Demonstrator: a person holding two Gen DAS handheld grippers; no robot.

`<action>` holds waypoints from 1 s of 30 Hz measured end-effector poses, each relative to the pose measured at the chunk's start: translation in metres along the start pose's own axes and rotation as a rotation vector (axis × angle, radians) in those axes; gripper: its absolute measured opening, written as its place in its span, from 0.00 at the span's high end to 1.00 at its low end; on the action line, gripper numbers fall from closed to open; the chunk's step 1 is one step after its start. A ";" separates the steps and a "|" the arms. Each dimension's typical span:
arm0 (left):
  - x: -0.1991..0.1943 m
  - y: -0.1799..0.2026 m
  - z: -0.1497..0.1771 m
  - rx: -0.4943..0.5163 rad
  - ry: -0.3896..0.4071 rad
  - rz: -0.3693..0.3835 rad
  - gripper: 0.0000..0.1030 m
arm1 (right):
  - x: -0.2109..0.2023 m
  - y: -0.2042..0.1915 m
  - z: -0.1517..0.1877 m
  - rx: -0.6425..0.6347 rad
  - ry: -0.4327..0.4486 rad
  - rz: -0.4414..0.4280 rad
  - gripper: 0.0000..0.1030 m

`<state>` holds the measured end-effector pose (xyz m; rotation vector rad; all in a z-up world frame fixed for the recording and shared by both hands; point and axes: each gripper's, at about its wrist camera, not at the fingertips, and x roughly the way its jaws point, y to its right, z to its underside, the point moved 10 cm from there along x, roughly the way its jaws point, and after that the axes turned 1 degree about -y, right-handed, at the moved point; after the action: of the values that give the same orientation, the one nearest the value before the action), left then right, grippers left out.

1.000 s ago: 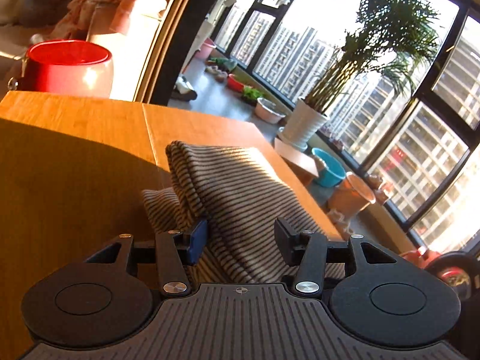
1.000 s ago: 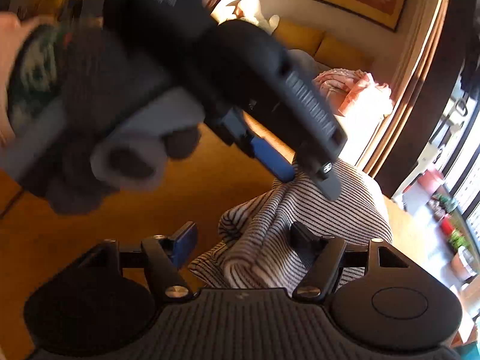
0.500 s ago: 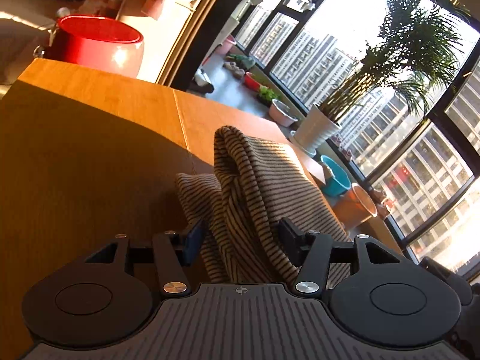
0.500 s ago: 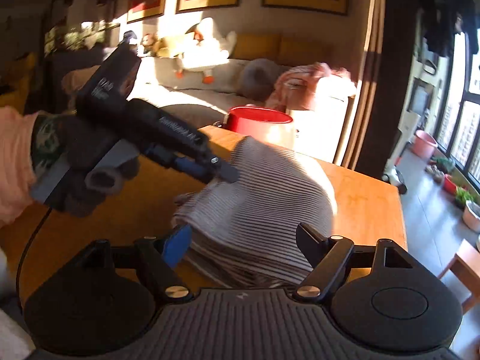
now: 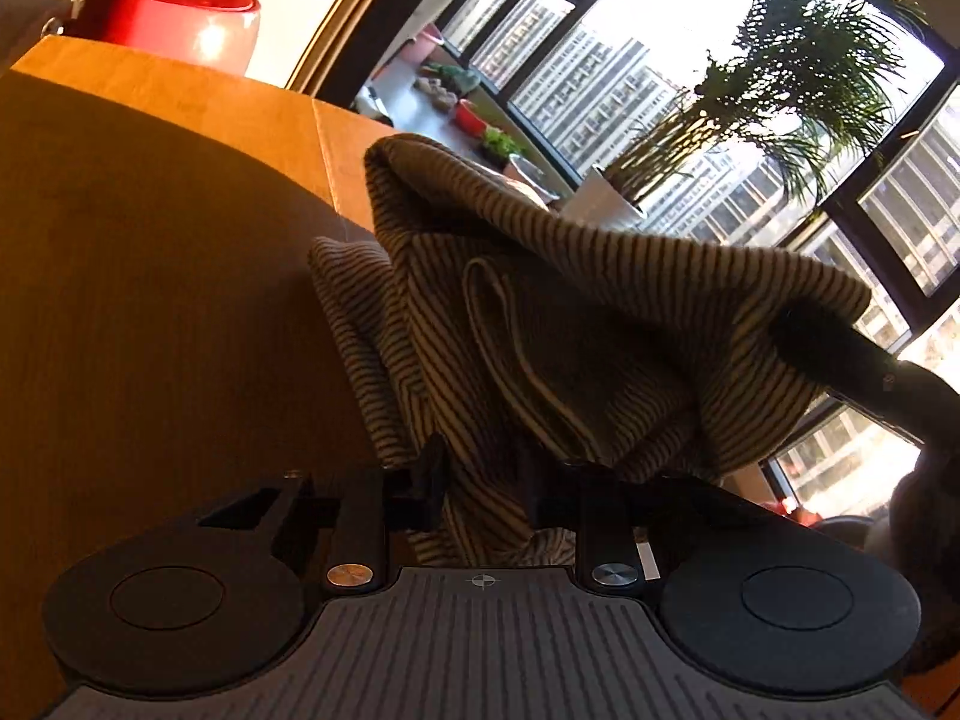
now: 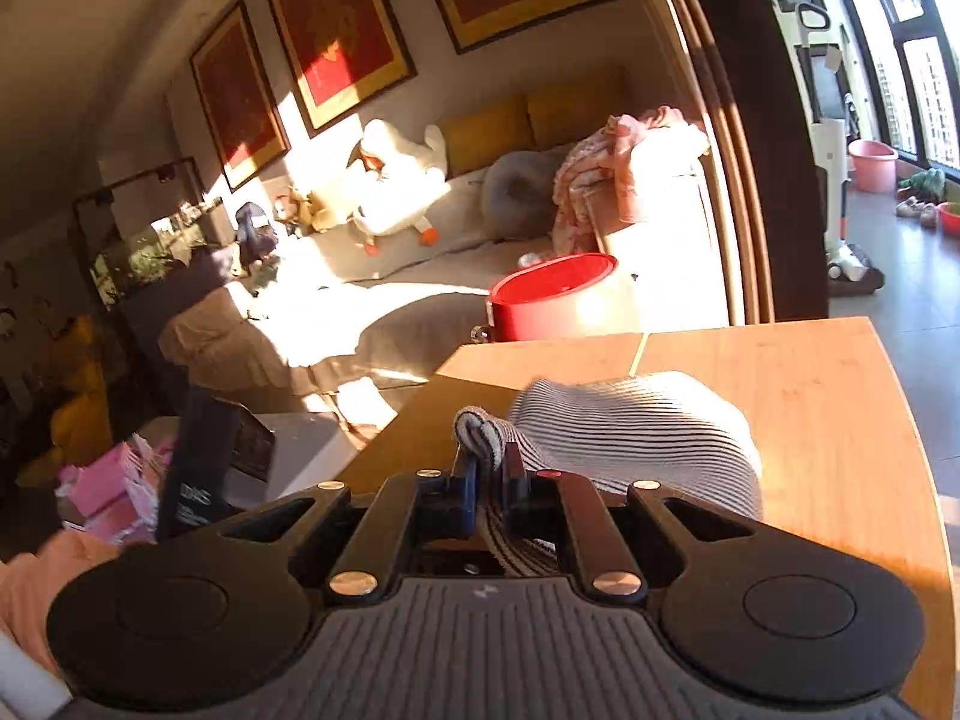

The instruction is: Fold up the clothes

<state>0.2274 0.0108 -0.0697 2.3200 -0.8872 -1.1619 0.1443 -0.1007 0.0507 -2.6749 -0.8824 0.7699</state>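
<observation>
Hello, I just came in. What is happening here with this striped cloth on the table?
A person is folding a striped garment on a wooden table, with a handheld gripper in each hand. The right gripper is shut on a bunched edge of the fabric. The left gripper has fabric between its fingers, gripping it. Part of the garment is lifted off the table.

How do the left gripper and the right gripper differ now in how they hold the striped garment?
The right gripper is shut on a bunched edge of the striped garment; the left gripper has a wider gap, with cloth hanging between its fingers. The right one points toward the sofa, the left toward the windows. Both work over the wooden table.
</observation>
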 end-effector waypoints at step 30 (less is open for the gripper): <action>0.006 0.021 -0.034 0.113 0.035 -0.023 0.65 | 0.016 -0.017 0.048 -0.351 -0.162 0.102 0.54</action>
<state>0.2500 -0.0066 -0.0414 2.4382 -0.9387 -1.1032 0.1210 -0.0758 0.0098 -3.0161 -1.0088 0.9440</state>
